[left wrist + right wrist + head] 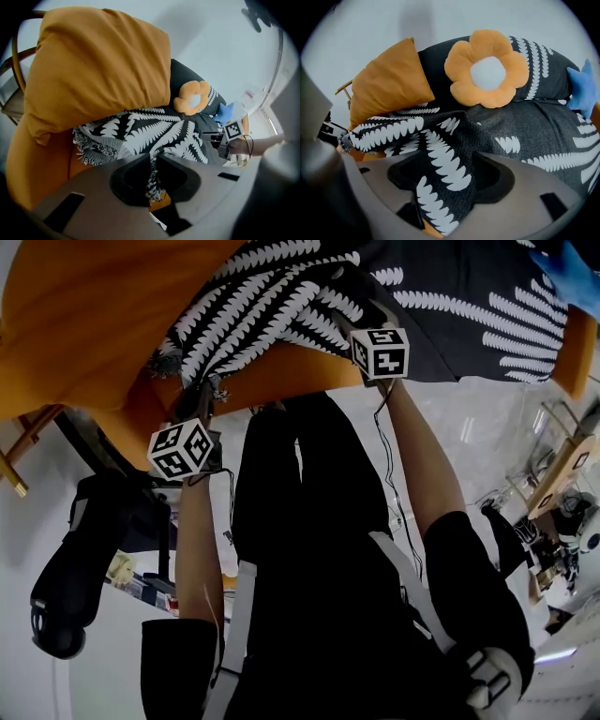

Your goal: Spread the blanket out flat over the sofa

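- Head view: the blanket is seen lying over the orange sofa, smoother toward the right and bunched in folds at the left; the left gripper and the right gripper are both held at its near edge.
- Left gripper view: the jaws are closed on a thin fringed edge of the blanket, which is pinched between them; a crumpled heap is seen just below the orange cushion, and bare orange seat is exposed beside it.
- Right gripper view: a thick fold of the blanket is clamped between the jaws; beyond it the cloth is laid fairly flat under the flower cushion and across to the blue cushion.
- Progress is judged as partway: the right side is largely covered; the left side is left to be drawn out and smoothed flat.
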The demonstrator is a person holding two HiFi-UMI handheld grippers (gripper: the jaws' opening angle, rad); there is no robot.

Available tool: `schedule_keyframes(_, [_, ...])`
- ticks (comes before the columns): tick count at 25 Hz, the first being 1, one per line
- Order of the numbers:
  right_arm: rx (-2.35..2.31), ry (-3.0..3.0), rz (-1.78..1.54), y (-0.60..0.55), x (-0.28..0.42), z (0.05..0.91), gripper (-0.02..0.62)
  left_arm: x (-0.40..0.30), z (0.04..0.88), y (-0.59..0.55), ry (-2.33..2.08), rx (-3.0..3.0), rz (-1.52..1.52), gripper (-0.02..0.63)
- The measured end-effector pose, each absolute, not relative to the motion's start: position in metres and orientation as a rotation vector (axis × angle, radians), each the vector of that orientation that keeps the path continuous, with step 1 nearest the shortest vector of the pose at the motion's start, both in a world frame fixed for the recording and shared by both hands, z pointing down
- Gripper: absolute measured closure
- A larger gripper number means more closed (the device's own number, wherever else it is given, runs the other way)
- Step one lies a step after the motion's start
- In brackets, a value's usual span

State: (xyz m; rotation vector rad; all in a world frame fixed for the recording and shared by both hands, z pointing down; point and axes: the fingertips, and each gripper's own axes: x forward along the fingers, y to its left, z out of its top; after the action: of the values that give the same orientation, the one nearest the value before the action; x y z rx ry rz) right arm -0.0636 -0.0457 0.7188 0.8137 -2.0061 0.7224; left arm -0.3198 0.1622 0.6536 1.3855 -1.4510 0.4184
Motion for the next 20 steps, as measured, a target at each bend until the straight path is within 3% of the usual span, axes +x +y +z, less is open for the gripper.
schedule_keyframes(8, [0.735, -1.898, 0.694, -0.041, -0.061, 0.755, 0.299, -0.338, 0.644, 0.189, -1.482, 1.345, 0.398, 0.552])
schedule_keyframes(12, [0.719, -1.848, 0.697, -0.034, -0.058, 0.772, 0.426, -0.338, 0.650, 0.197, -1.486, 1.337, 0.388, 0.552])
schedule_keyframes(14, [0.731, -1.860, 0.681, -0.032, -0.059, 0.767, 0.533, -0.336, 0.653, 0.200, -1.485, 1.340, 0.384, 0.552])
schedule_keyframes(20, [0.756, -1.902, 0.631, -0.019, -0.060, 0.751, 0.560, -0.336, 0.654, 0.212, -1.486, 1.337, 0.380, 0.552])
